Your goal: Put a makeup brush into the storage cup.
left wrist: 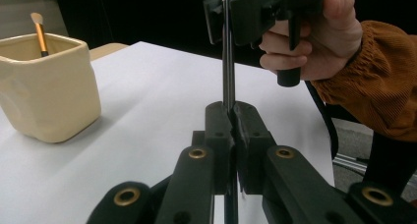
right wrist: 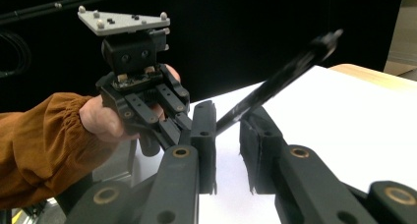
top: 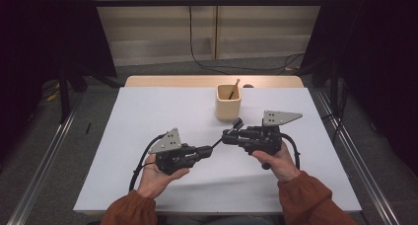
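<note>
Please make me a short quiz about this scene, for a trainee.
1. True or false: the cup is empty.
2. Which gripper is shut on the black stick? A) left gripper B) right gripper C) neither
3. Fill in: seen from the person, the cup stands ____ the grippers.

Key:
1. False: a brush stands in it.
2. A; the right gripper's jaws stand apart around the stick.
3. Beyond.
</note>
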Motion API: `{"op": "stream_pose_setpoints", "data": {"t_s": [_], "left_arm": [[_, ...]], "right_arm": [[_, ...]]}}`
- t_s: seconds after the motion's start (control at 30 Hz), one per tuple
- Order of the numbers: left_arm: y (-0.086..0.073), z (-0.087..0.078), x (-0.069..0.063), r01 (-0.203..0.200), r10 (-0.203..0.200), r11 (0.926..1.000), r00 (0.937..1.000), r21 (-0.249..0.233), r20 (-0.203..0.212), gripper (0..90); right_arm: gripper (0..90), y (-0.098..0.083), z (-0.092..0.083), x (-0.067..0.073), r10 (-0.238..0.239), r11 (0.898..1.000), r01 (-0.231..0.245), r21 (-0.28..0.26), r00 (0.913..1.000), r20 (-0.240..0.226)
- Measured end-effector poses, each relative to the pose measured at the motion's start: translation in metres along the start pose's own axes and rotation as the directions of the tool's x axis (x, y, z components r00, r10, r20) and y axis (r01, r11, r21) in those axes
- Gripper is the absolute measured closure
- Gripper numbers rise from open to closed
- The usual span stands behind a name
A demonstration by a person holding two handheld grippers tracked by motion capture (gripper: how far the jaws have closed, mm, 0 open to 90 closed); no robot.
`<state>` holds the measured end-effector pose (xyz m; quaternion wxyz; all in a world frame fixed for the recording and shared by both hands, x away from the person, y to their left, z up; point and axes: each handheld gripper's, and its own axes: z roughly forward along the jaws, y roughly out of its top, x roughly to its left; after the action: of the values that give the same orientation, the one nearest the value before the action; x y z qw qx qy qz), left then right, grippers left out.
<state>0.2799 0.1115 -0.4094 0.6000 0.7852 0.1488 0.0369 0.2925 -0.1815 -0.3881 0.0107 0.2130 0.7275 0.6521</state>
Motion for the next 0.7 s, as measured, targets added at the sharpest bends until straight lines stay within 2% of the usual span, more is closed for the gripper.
{"op": "stream_pose_setpoints", "data": {"t_s": [0.2,0.57,0.7], "left_arm": [[-0.0012,0.0009,0.0005,-0.005,0.005,1.0000,1.0000,0.002,-0.009,85.7],[-0.0052,0.0067,0.0007,-0.035,0.036,0.9985,0.9993,0.041,-0.011,85.7],[-0.0061,0.0087,0.0006,-0.035,0.036,0.9983,0.9993,0.046,-0.011,85.6]], "right_arm": [[78.5,-0.0009,-0.0008,-0.0027,0.018,1.000,-0.018,-0.004,0.9998,-0.006],[81.8,-0.0017,0.0007,-0.0041,0.039,0.999,-0.040,-0.002,0.9987,-0.032],[82.9,-0.0018,0.0013,-0.0039,0.043,0.999,-0.044,-0.001,0.9982,-0.040]]}}
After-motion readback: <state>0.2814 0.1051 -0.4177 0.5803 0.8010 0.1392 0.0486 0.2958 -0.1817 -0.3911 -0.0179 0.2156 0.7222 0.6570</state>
